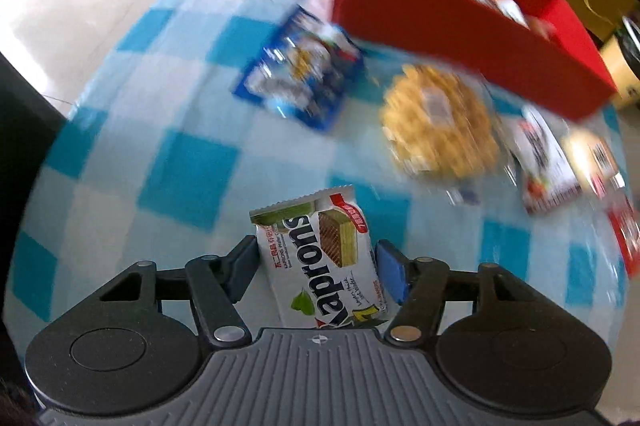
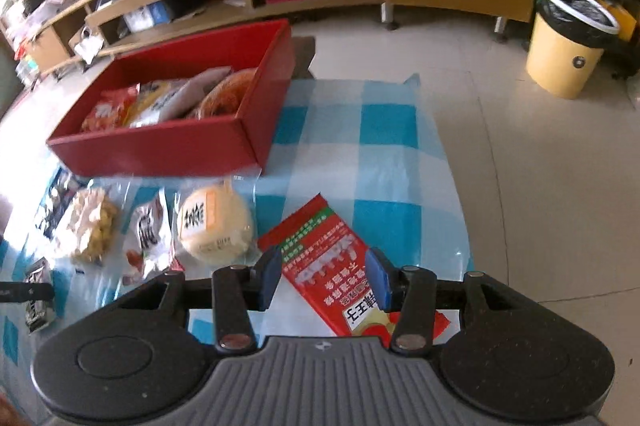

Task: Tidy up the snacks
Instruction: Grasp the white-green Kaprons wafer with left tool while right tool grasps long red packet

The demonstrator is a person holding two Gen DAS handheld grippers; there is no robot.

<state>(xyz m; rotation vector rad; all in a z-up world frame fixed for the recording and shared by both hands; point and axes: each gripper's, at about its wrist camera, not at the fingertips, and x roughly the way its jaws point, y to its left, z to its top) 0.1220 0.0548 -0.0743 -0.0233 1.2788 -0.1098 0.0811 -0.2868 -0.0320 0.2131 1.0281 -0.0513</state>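
Note:
My left gripper [image 1: 318,258] is shut on a white Kaprons wafer pack [image 1: 320,258] and holds it above the blue checked tablecloth [image 1: 188,178]. Beyond it lie a blue snack bag [image 1: 300,66] and a yellow round cracker pack [image 1: 436,118], with the red box [image 1: 460,30] of snacks behind. My right gripper [image 2: 326,274] is open, its fingers either side of a red snack packet [image 2: 336,274] lying on the cloth. The red box [image 2: 160,146] shows at the upper left in the right wrist view, holding several snacks.
In the right wrist view a round pale bun pack [image 2: 216,222], a white-red packet [image 2: 146,230] and a cracker bag [image 2: 90,226] lie left of the gripper. A yellow bin [image 2: 568,46] stands on the floor. The table edge [image 2: 452,186] runs to the right.

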